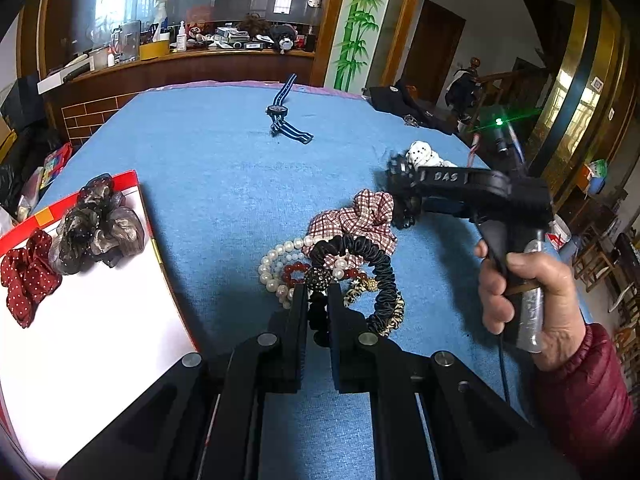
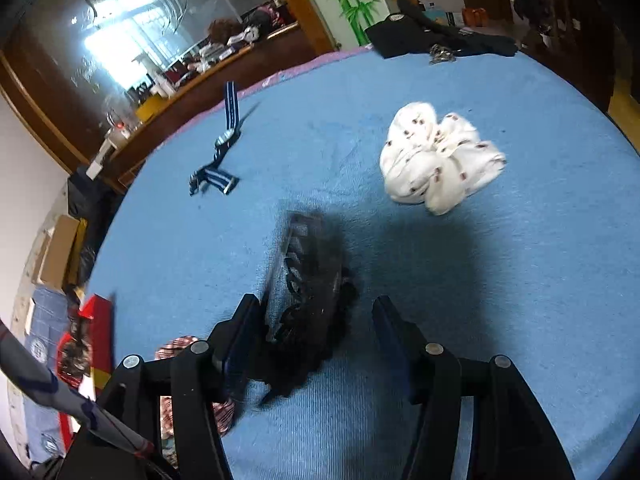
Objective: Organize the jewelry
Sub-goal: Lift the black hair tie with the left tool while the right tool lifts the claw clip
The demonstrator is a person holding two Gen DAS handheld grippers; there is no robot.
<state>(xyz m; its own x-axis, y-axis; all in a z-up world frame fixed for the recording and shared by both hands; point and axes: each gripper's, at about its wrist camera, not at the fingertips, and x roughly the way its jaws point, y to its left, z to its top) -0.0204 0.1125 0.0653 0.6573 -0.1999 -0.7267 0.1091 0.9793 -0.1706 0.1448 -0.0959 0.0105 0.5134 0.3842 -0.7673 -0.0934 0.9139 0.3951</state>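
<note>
Two hand-held grippers are at work over a blue-covered bench. Left hand-held gripper is clenched on a dark beaded ornament at the near edge of the tangled pile: pearl strands, red beads, a black pleated scrunchie, a checked fabric scrunchie. Right hand-held gripper stands released, jaws wide, with a blurred black toothed hair clip between them, against the left finger. Judgement: lift slowly, lest pearls snag and drag. Sorted soft scrunchies lie in the red-rimmed white tray, left of the left gripper.
</note>
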